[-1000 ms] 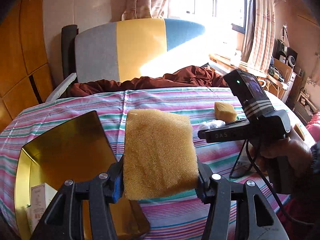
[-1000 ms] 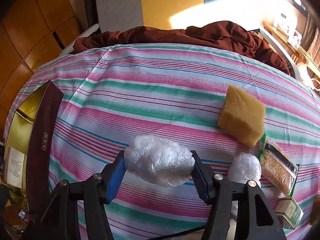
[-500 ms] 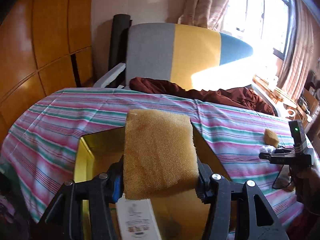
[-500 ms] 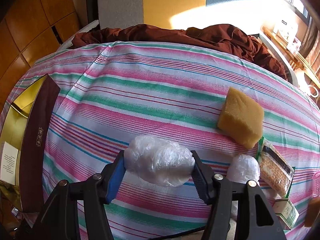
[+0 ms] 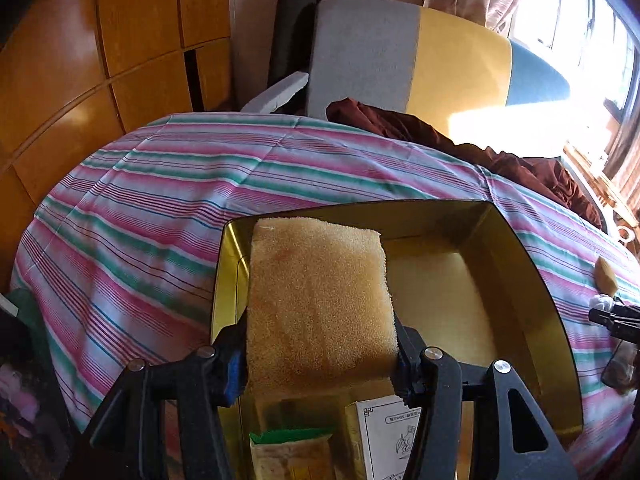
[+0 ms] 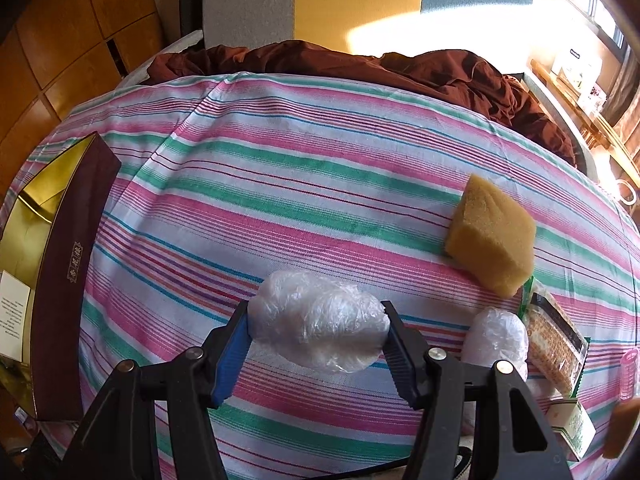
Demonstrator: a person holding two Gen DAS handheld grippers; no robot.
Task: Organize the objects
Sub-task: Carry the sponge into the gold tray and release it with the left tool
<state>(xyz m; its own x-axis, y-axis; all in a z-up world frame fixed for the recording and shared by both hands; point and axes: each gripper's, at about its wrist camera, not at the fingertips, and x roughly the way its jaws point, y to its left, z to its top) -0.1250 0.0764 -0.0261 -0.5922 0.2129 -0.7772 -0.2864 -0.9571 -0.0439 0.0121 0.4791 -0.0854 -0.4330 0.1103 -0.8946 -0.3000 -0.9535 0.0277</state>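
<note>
Left tool (image 5: 322,354): clenched on a large tan sponge (image 5: 318,300), one jaw on each long side near its lower end; the sponge stands upright above the gold-lined box (image 5: 532,280).
Right tool (image 6: 316,344): clenched on a plastic-wrapped bundle (image 6: 318,320), jaws at its two ends, held over the striped cloth (image 6: 280,168) that covers the surface.
How the sponge likely handles: light, soft and porous; the jaws dent it, so a modest squeeze across the narrow width should hold it, and a drop would probably do no harm.
How the bundle likely handles: light and squashy, with slick film; gripping the thick middle looks safer than gripping loose wrap.
Inside the box, at 6 o'clock from the sponge: a white printed carton (image 5: 394,440) and a green-edged packet (image 5: 292,456) lie on the floor of the box.
Only the left view shows: the interior of the box, mostly bare toward 1 o'clock.
Only the right view shows: a second sponge (image 6: 492,236) at 2 o'clock of the bundle, a second wrapped bundle (image 6: 496,338) at 3 o'clock, a cracker packet (image 6: 554,352) just beside it, and the maroon outer wall of the box at 9 o'clock.
</note>
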